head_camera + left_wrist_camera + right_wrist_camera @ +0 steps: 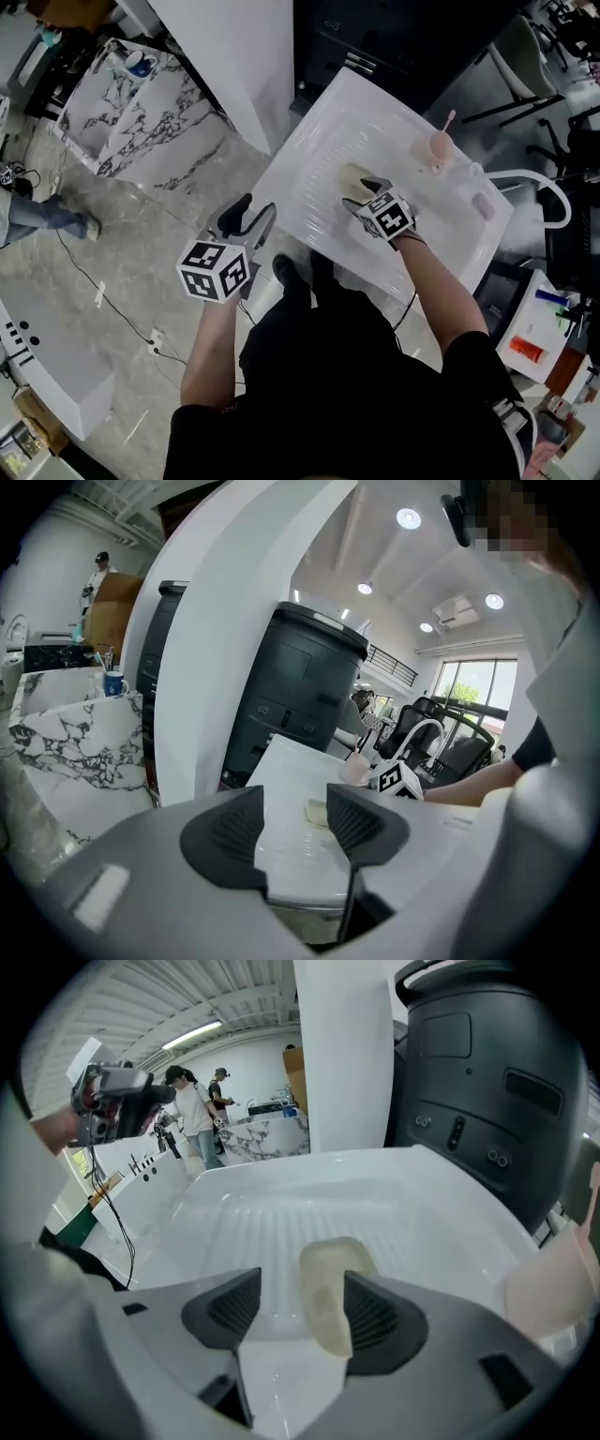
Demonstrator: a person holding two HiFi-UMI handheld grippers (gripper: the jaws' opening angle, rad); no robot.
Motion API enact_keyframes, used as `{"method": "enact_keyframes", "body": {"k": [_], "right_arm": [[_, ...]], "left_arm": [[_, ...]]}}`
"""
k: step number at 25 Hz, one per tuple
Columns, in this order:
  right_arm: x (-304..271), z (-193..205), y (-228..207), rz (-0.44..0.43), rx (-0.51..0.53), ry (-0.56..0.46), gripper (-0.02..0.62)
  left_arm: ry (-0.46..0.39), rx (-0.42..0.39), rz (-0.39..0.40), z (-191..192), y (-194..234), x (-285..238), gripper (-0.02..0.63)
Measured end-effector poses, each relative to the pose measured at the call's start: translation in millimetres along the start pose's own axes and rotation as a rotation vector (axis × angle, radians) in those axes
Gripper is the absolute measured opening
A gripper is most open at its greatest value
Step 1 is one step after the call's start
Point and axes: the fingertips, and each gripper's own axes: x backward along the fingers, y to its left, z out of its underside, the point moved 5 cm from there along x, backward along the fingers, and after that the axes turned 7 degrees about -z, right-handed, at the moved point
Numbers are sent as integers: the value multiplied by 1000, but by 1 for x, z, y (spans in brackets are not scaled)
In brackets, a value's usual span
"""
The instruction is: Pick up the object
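My right gripper (302, 1281) hangs tilted down over the white tray (323, 127), its jaws spread wide and clamped on nothing. The object, a pale cream soap-like bar (328, 1288), lies flat on the tray's ribbed floor and sits in the gap between those jaws. It is close against the jaw on the right of the right gripper view, with bare tray showing between it and the other jaw. I cannot tell whether that nearer jaw touches it.

My left gripper (248, 217) is also released, its jaws apart and empty. In the head view it hangs off the tray's near-left edge, over the grey floor (122, 244). Its view looks along the tray toward the bar and my other gripper's marker cube (389, 216).

Further along the tray stands a pink cup (441, 148) with a thin stick rising from it. A small lilac item (484, 204) lies near the tray's right corner, just beside a curved white tap (548, 192). A marble-patterned counter (141, 117) stands well apart at the upper left and carries a blue mug (139, 64).
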Motion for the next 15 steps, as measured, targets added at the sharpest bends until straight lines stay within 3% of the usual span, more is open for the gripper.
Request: {"method": "enact_keyframes", "body": {"k": [10,15], "right_arm": [[-19,19,-17,42,-6,95,253],[-24,17,-12,17,-25,83,222]], "left_arm": [[23,13,-5,13,-3,0,217],[17,19,-22,13,-1,6,215]]}}
